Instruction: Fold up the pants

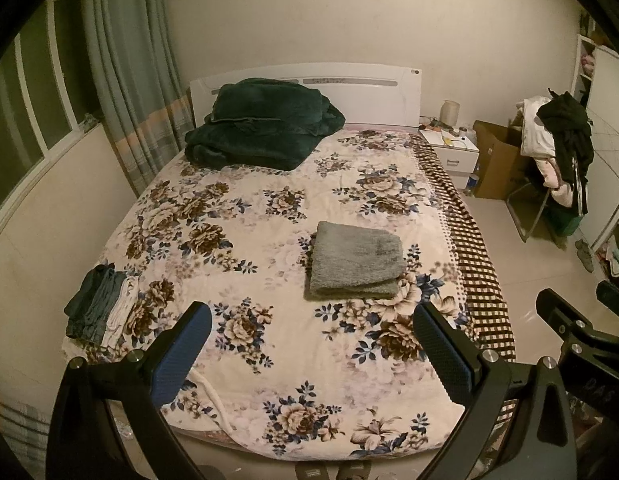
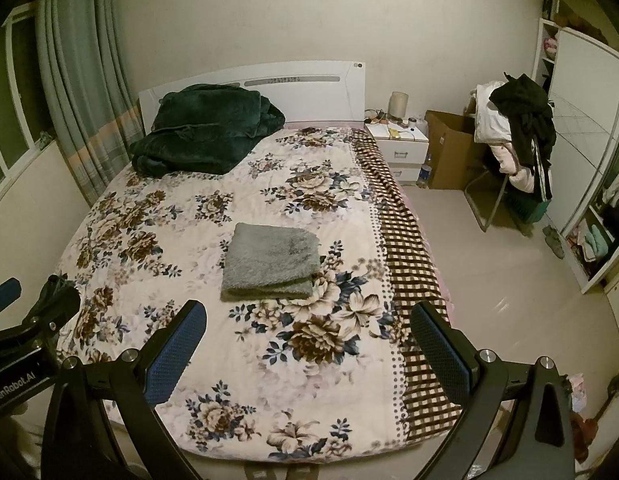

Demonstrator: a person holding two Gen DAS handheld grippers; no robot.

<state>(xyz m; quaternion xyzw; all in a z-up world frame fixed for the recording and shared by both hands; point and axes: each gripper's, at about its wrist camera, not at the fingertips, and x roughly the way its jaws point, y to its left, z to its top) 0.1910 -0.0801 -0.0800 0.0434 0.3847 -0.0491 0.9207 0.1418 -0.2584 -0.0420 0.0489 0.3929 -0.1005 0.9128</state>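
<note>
Left hand-held gripper (image 1: pixel 311 344): fingers spread wide apart, nothing between them, held above the foot of the bed. Right hand-held gripper (image 2: pixel 309 340): likewise spread wide and empty, held just beside the left one, toward the bed's checked edge. Bed (image 1: pixel 269 368): floral cover, checked brown-and-cream border along its right side, white headboard at the far end. Grey pants (image 1: pixel 355 260): fluffy fabric, lying on the cover ahead of both grippers, right of centre, already doubled into a compact rectangle with layered edges facing the foot of the bed; well clear of either gripper. Small stack of garments (image 1: pixel 99 306): dark and pale pieces at the bed's left edge, near the foot. Dark green blanket (image 1: pixel 261 124): heaped by the headboard. Nightstand (image 1: pixel 453 148), cardboard box (image 1: pixel 497 160) and a chair piled with clothes (image 1: pixel 557 148): on the floor to the right. Step in hand, as judged: folding looks complete or nearly so, both grippers standing off. Next move would call for either gripping the bundle by its near edge to shift it to the stack, or fetching another garment.
</note>
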